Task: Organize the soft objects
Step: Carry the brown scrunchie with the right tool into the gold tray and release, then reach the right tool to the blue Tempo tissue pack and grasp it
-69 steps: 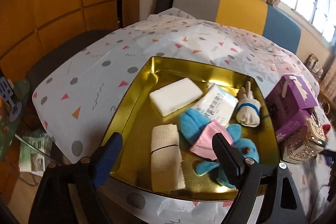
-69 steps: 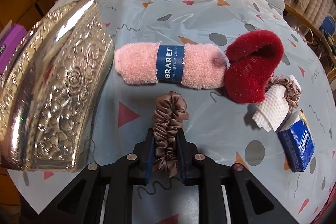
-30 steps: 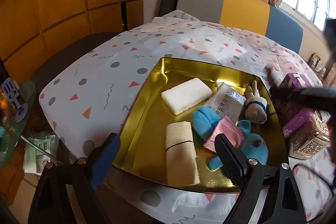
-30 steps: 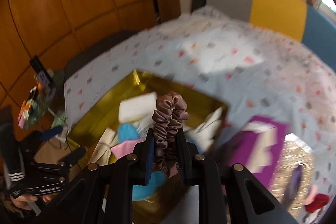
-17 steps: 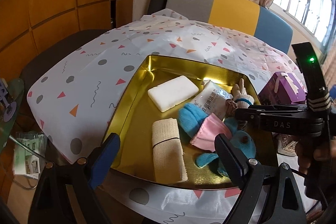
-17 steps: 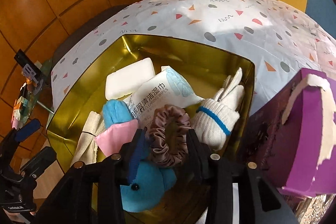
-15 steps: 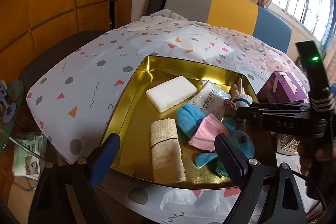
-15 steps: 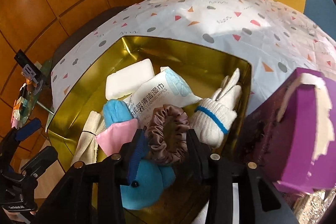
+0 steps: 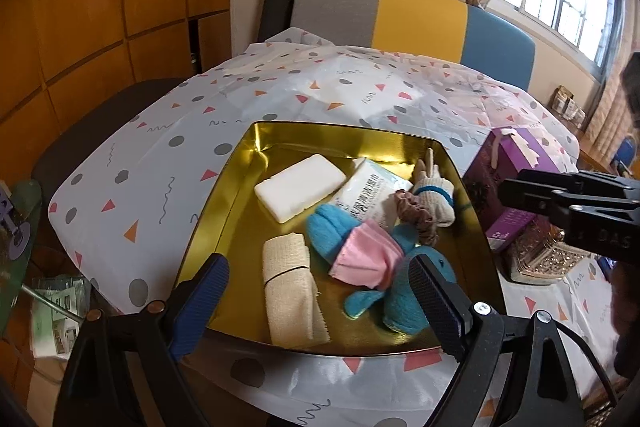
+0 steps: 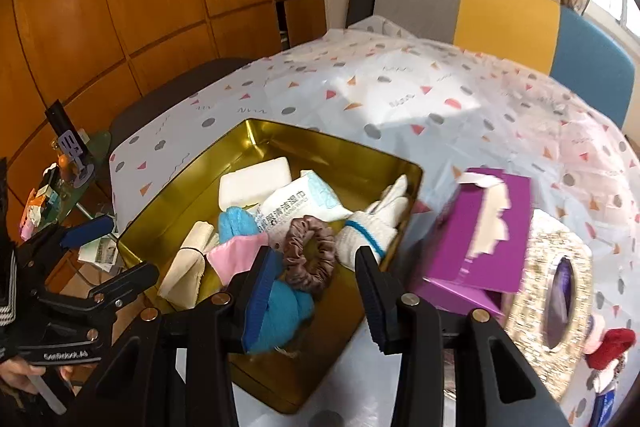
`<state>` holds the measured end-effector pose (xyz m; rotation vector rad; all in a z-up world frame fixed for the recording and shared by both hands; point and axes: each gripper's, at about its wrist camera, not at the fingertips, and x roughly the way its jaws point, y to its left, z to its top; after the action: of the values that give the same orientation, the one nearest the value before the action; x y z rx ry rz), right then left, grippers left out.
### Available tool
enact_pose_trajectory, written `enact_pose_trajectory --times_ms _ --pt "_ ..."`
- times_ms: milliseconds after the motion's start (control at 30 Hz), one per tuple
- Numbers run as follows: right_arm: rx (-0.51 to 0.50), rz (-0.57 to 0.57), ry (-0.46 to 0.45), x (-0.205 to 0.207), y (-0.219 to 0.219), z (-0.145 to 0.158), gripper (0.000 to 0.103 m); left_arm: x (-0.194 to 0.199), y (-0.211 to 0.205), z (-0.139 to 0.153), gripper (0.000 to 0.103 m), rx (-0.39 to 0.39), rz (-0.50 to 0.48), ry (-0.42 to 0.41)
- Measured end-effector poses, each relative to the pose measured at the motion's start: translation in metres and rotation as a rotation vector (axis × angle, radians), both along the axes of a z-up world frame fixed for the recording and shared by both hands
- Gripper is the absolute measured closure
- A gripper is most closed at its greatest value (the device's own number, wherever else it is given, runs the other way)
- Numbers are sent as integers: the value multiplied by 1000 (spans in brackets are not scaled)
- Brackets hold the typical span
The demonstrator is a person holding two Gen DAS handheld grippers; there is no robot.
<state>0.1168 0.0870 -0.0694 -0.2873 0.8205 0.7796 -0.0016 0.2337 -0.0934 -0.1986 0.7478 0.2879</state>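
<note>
Right tongs [image 10: 318,277] are seen part open, nothing pressed between the pads; the jaws have just been opening. Scrunchie [image 10: 309,252] is seen lying in the gold tin [image 10: 332,145], just ahead of the right fingertips and between their lines, free of both pads. It rests against the glove [image 10: 374,227] on its right, the wipes pack [image 10: 296,205] behind it, and the blue plush [image 10: 282,309] below it, toward the tongs. Pink mask [image 10: 236,257] is placed left of the right tongs' left finger, partly hidden by it. White bar [image 10: 254,187] is seen at the far part of the tin; beige roll [image 10: 186,267] at its left side.

Left tongs [image 9: 320,301] are held wide, nothing gripped, over the near edge of the tin [image 9: 332,129]. Between and ahead of its fingers the beige roll [image 9: 292,291], mask [image 9: 366,259] and plush [image 9: 332,229] are seen; further ahead the bar [image 9: 300,187], wipes [image 9: 370,191], scrunchie [image 9: 416,215] and glove [image 9: 434,195]. Right tongs [image 9: 568,201] are seen at the right edge of the left view, off the tin, over the purple box [image 9: 508,171].

Purple box [image 10: 480,227] and a glittery box [image 10: 556,291] are placed right of the right tongs, outside the tin, on the patterned cloth [image 10: 440,95]. A red soft item [image 10: 610,347] is seen at far right, blurred
</note>
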Motion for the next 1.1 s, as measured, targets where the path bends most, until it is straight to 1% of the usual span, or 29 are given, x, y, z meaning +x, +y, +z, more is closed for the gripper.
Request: enact_pose_trajectory --times_ms 233,267,567,600,633,767,833,1000,1033,1067,1100 --pt "20 -67 -32 -2 -40 10 62 1 -17 5 11 17 -45 -7" --pt "20 -67 -32 -2 -40 10 62 1 -18 5 11 17 -51 -7" --pt "42 -245 -77 20 -122 28 62 5 -38 11 11 39 -103 -5" --pt "42 -245 -77 20 -122 28 62 6 -40 11 11 42 -109 -5" --pt "43 -286 -88 26 -140 32 62 7 -43 12 11 44 -116 -3" --pt "61 -388 -93 40 -182 36 62 10 -52 13 11 51 -140 0" --pt "69 -457 -98 47 -205 37 61 11 -58 14 11 56 -154 2" --pt "85 -623 -89 64 -263 30 61 16 -71 13 11 64 -189 13" --pt "84 -651 -87 67 -273 28 61 17 -73 13 11 65 -196 14" --pt "84 -651 -87 67 -273 28 61 17 -76 13 11 67 -202 15" --pt "86 -687 -81 70 -285 25 61 18 -79 14 11 69 -211 16"
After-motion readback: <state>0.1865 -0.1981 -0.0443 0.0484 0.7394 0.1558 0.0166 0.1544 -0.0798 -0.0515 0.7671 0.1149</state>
